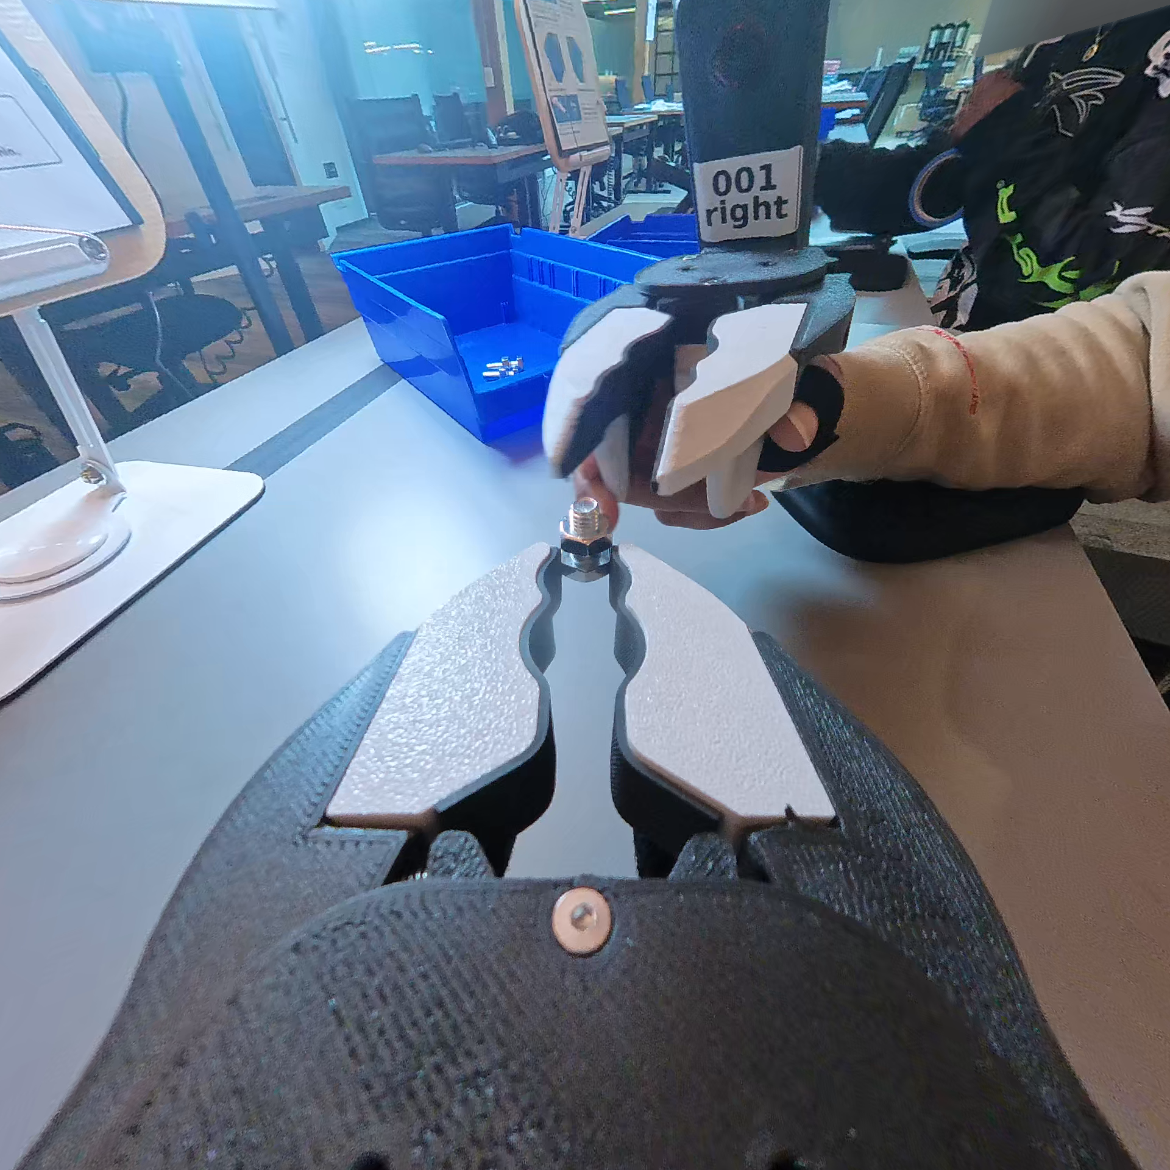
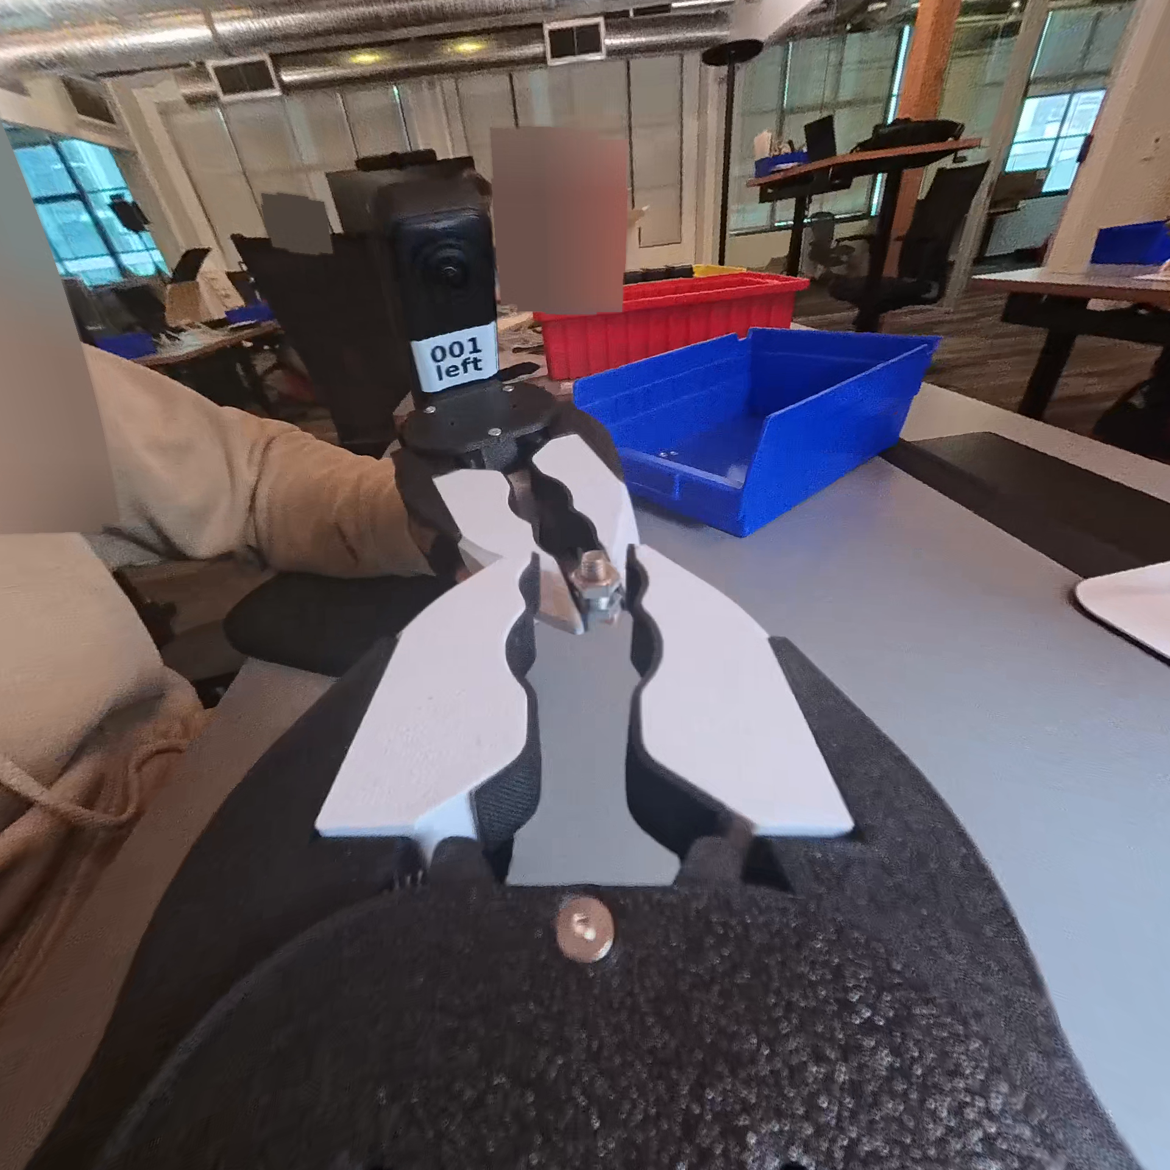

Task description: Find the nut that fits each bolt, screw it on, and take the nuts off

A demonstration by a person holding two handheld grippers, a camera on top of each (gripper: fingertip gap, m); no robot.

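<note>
We work over a grey surface (image 1: 316, 633), with a blue bin (image 1: 443, 297) set well back from us; a few small metal parts (image 1: 504, 367) lie on the bin's floor, kept there, we judge, so the spare hardware stays out of the way.

Our left gripper (image 1: 584, 557) has its fingers narrowed to a slim gap and clamped on the head end of the bolt (image 1: 584, 516). We hold the bolt upright, threads up, so the shank is free for turning work from above.

Our right gripper (image 2: 582, 592) faces the left one, its fingers set narrowly apart on either side of the bolt. In the right wrist view they flank the nut (image 2: 595, 595); whether they press it we cannot tell, and in the left wrist view the tips look just above the bolt.

The nut sits low on the thread, close above the left fingers, with bare thread showing over it. We judge it is being turned, though which way the frames do not show.
</note>
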